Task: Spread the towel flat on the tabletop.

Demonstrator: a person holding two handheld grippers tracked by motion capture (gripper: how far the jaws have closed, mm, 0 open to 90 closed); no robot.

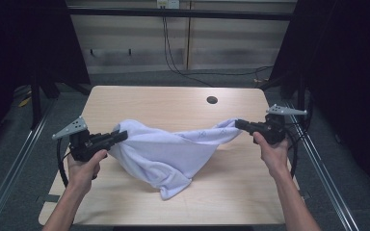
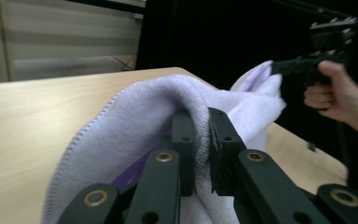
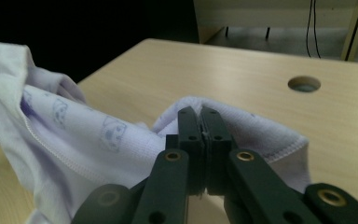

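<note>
Sagging towel above wooden table

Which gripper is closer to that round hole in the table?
Right. The right gripper holds the towel just right of the hole; the left gripper is far across the table.

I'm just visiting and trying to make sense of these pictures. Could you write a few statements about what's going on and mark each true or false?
1. Both grippers pinch the same pale towel. True.
2. The towel lies flat, spread over the table. False: it hangs between the left gripper and the right gripper, its lowest fold drooping onto the table.
3. The table has a round hole near its far edge. True.
4. The towel is plain red. False: it is whitish-lilac with small printed figures.
</note>
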